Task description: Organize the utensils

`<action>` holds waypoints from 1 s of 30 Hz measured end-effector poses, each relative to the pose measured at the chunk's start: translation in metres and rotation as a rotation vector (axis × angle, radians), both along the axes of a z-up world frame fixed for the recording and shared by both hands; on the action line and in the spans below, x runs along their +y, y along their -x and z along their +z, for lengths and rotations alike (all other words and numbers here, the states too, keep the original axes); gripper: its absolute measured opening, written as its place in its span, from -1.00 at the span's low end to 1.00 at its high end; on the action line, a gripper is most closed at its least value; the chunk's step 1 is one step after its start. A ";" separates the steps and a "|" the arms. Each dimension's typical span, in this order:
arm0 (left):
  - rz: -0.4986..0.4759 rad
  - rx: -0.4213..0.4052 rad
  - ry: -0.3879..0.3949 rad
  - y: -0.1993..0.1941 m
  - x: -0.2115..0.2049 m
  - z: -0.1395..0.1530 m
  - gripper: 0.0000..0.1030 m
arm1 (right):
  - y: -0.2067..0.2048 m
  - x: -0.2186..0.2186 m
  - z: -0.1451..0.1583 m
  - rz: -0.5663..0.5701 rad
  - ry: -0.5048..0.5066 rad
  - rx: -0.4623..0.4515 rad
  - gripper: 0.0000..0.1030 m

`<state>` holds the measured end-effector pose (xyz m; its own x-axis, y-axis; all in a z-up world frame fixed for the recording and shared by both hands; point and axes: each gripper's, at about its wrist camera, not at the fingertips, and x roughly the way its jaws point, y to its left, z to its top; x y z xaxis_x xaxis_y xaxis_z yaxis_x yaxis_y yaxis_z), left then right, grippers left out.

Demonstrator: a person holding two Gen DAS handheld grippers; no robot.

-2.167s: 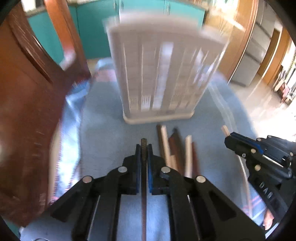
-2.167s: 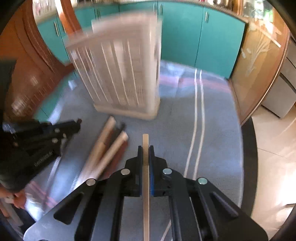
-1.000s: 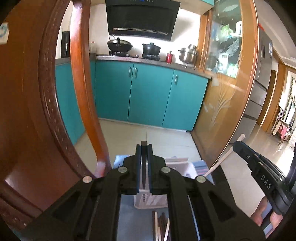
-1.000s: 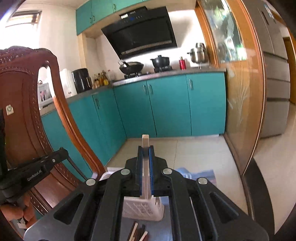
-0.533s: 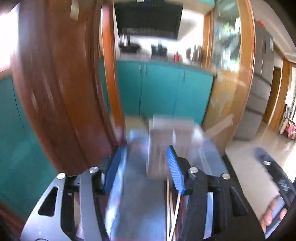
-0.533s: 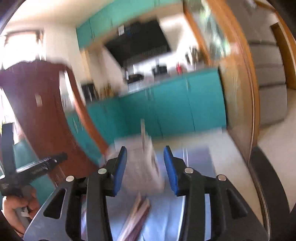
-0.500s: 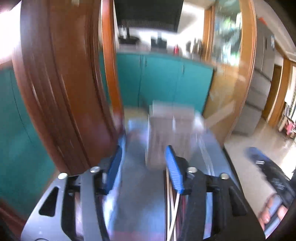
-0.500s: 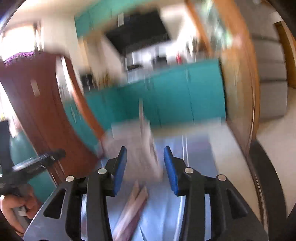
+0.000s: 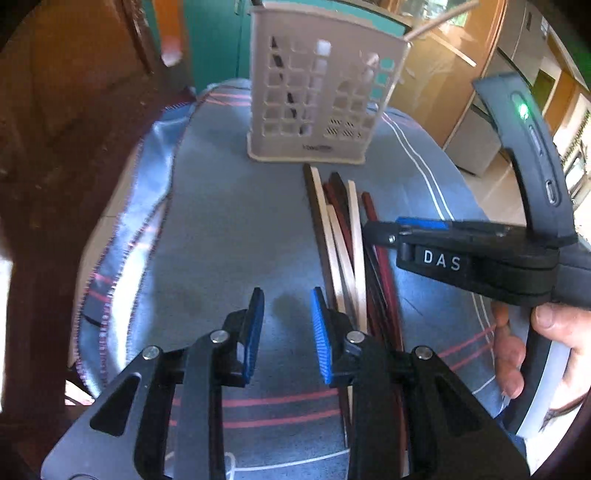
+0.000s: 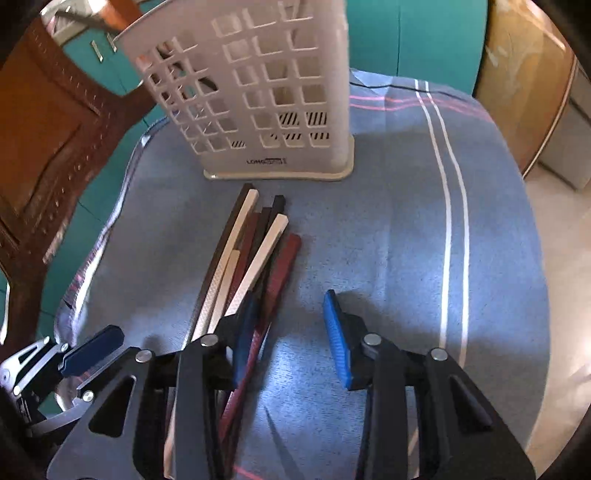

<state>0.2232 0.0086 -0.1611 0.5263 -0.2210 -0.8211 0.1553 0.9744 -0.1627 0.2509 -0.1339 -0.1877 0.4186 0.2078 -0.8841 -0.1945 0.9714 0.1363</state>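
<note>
A white slotted utensil holder (image 9: 317, 99) (image 10: 258, 96) stands upright at the far side of the table, with a dark and a pale chopstick (image 9: 436, 22) sticking out of it. A bundle of dark, red-brown and pale chopsticks (image 9: 347, 240) (image 10: 251, 258) lies on the blue cloth in front of it. My left gripper (image 9: 286, 325) is open and empty, just left of the bundle's near end. My right gripper (image 10: 291, 332) is open and empty, low over the bundle's near end, its left finger on the sticks.
A blue striped cloth (image 9: 221, 221) (image 10: 424, 221) covers the round table. A carved wooden chair back (image 9: 74, 92) (image 10: 44, 129) rises at the left. Teal cabinets (image 10: 406, 33) stand behind. The right gripper's body (image 9: 480, 258) crosses the left wrist view over the sticks.
Both grippers held a chopstick over the holder, then opened and let them drop in. Both have since come back down, open, to the bundle on the cloth.
</note>
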 end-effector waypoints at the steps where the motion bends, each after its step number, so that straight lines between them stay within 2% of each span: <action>1: -0.007 0.008 0.013 0.001 -0.002 -0.003 -0.48 | 0.001 0.000 -0.001 0.004 0.017 0.000 -0.55; 2: -0.015 0.014 0.029 0.001 -0.002 -0.004 -0.48 | 0.002 0.000 -0.002 0.008 0.050 -0.005 -0.69; 3: -0.025 0.015 0.041 0.002 -0.003 -0.004 -0.47 | 0.003 -0.003 -0.003 0.008 0.065 -0.009 -0.75; 10: -0.098 0.027 0.052 0.005 -0.017 -0.011 -0.36 | -0.002 -0.032 -0.006 -0.011 0.042 -0.015 -0.77; 12: -0.089 0.023 0.052 0.002 -0.019 -0.011 -0.35 | -0.003 -0.039 -0.008 -0.008 0.043 -0.018 -0.77; 15: -0.049 0.032 0.051 0.000 -0.013 -0.014 -0.55 | -0.001 -0.041 -0.010 -0.001 0.048 -0.030 -0.77; 18: -0.008 0.050 0.085 -0.004 -0.004 -0.018 -0.56 | 0.002 -0.039 -0.012 0.007 0.057 -0.047 -0.76; 21: -0.023 0.041 0.070 -0.005 -0.008 -0.018 -0.56 | 0.001 -0.041 -0.008 0.002 0.044 -0.058 -0.76; 25: -0.021 0.023 0.006 -0.005 -0.013 -0.018 -0.53 | -0.002 -0.037 -0.010 -0.002 0.046 -0.067 -0.76; 27: 0.000 0.024 -0.005 -0.006 -0.010 -0.018 -0.62 | -0.002 -0.036 -0.011 -0.001 0.056 -0.076 -0.76; 30: 0.020 0.024 -0.005 -0.006 -0.007 -0.018 -0.65 | 0.003 -0.034 -0.008 0.009 0.084 -0.093 -0.73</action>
<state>0.2295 0.0014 -0.1792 0.5105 -0.2061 -0.8348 0.1319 0.9781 -0.1608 0.2479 -0.1683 -0.1960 0.4977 0.1384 -0.8563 -0.2111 0.9768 0.0352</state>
